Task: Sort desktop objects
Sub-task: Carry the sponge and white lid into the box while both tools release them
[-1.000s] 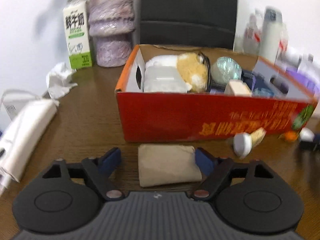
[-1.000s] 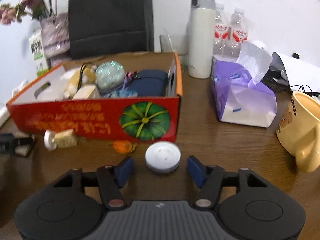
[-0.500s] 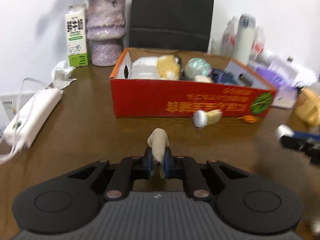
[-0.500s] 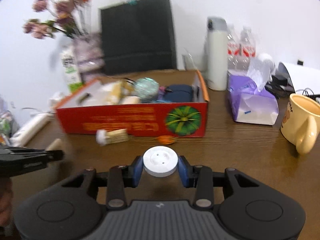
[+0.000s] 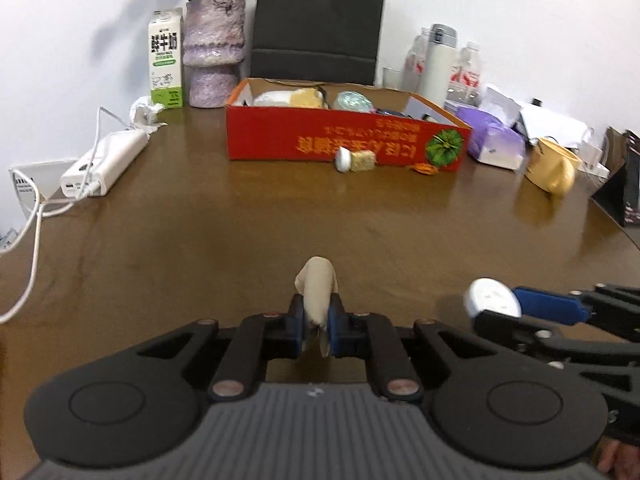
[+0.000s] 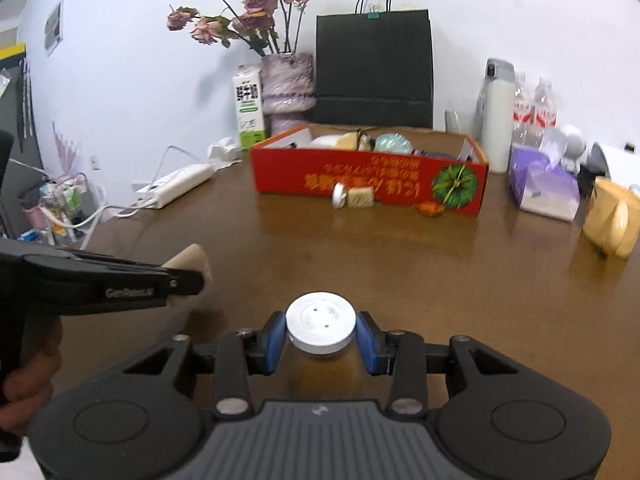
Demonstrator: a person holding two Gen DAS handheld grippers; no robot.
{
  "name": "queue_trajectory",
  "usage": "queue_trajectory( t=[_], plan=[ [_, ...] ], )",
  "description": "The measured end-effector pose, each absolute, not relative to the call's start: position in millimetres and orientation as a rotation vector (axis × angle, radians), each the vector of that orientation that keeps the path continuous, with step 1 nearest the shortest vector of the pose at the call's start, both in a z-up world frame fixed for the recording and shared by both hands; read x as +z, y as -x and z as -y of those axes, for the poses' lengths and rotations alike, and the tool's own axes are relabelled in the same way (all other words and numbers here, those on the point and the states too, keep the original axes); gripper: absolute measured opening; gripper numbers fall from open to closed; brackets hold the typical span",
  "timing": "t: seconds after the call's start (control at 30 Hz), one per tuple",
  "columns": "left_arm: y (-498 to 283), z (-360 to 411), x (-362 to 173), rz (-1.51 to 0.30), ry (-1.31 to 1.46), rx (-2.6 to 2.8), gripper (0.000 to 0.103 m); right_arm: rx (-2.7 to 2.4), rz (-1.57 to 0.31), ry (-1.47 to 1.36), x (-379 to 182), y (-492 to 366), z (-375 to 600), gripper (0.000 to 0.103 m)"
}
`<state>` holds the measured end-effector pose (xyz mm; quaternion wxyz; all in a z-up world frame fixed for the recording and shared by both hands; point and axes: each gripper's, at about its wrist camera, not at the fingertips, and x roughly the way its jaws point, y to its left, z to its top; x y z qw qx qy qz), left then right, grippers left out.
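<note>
My left gripper [image 5: 316, 322] is shut on a tan paper packet [image 5: 318, 286], held above the brown table well in front of the red box [image 5: 344, 142]. My right gripper [image 6: 321, 338] is shut on a white round disc [image 6: 321, 326], also lifted over the table. The disc [image 5: 493, 302] and right gripper show at the lower right of the left wrist view. The left gripper with the packet [image 6: 192, 260] shows at the left of the right wrist view. The red box [image 6: 368, 178] holds several items. A white-capped small bottle [image 5: 356, 160] and an orange bit [image 5: 425, 168] lie in front of it.
A milk carton [image 5: 166, 58], purple vase [image 5: 212, 52] and black bag [image 5: 318, 20] stand behind the box. A white power strip with cables [image 5: 104, 162] lies left. A thermos [image 5: 438, 64], purple tissue pack [image 5: 494, 142] and yellow mug [image 5: 554, 166] stand right.
Both grippers closed, the left on the paper packet and the right on the white disc, lifted them and pulled back away from the red box.
</note>
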<state>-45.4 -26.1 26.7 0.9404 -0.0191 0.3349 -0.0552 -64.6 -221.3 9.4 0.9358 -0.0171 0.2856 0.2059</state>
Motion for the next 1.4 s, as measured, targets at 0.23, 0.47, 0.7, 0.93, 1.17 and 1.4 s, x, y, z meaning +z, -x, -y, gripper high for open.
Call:
queue_trajectory(
  t=[0.23, 0.47, 0.7, 0.93, 1.17, 1.4],
  plan=[
    [53.7, 38.2, 28.1, -0.663, 0.013, -0.149, 0.012, 0.427, -0.563, 0.039, 11.2, 71.1, 215.2, 0.037],
    [46.8, 34.5, 25.9, -0.672, 0.024, -0.136, 0.012, 0.407, -0.578, 0.023, 6.7, 62.8, 219.9, 0.037],
    [22.9, 24.3, 43.5, -0.629, 0.059, -0.118, 0.012, 0.407, -0.548, 0.013, 20.8, 39.6, 230.4, 0.037],
    [-78.1, 18.7, 102.3, -0.524, 0.058, -0.096, 0.013, 0.367, -0.468, -0.019, 82.7, -55.9, 248.9, 0.037],
    [-217.3, 6.7, 96.0, -0.665, 0.078, -0.037, 0.013, 0.265, -0.649, -0.051, 98.7, -211.6, 259.3, 0.037],
    [-260.8, 6.2, 64.6, -0.734, 0.04, -0.024, 0.053, 0.184, -0.784, -0.075, 67.7, -277.0, 262.2, 0.038]
  ],
)
